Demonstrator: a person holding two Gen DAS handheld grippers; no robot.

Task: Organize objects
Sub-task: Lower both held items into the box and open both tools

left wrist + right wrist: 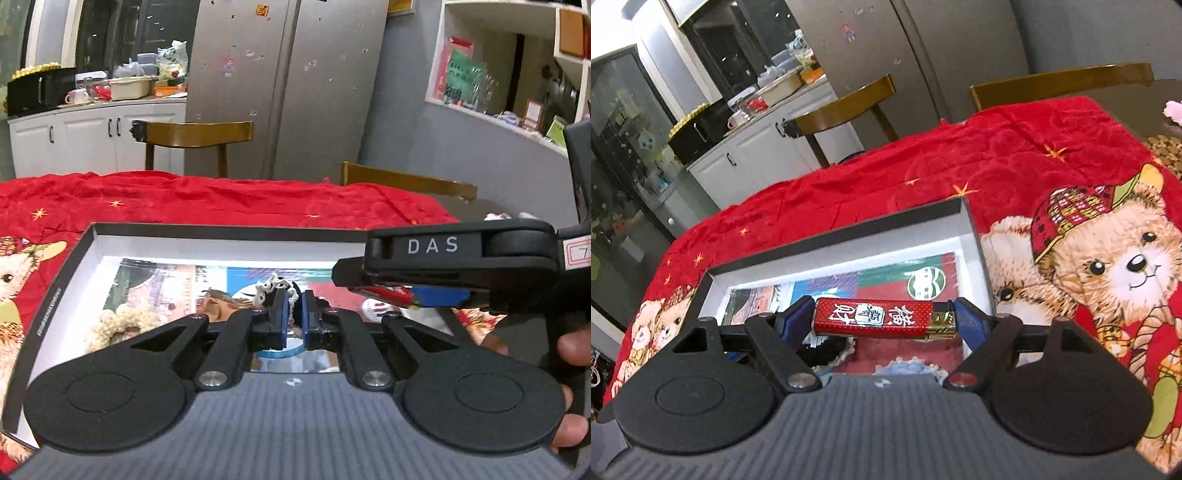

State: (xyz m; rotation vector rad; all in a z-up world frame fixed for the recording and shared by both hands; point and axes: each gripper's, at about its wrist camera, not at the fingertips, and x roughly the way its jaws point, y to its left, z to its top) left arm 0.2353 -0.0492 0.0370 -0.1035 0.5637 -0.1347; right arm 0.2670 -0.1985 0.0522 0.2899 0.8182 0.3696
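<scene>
Both grippers hang over one open box (975,236) that sits on the red bear-print blanket (997,155) covering the table, and the move to come looks like a drop straight down into it. The right gripper (884,319) carries a red lighter (873,318) with a gold cap, clamped end to end: one blue pad presses on its base, the other on the cap, so its long axis runs crosswise between the jaws and roughly parallel to the far wall of the box. The lighter sits directly above the inside of the box, nearer the right wall than the left, so it needs no sideways travel, only lowering and letting go. The left gripper (291,314) is closed almost fully on a small pale knitted cord or chain (275,284), which pokes up between the pads and hangs above the middle of the box (92,236); just what the trinket is cannot be told. In the left wrist view the right gripper (410,295) crosses in from the right edge with the lighter (386,293) showing under it, and fingers of a hand (572,345) wrap its handle. By count: one box, one lighter, one cord trinket, two grippers, and two wooden chairs (849,107) at the far edge of the table. Printed cards or packets line the floor of the box, and soft knitted pieces lie near its front edge; their number is unclear.
</scene>
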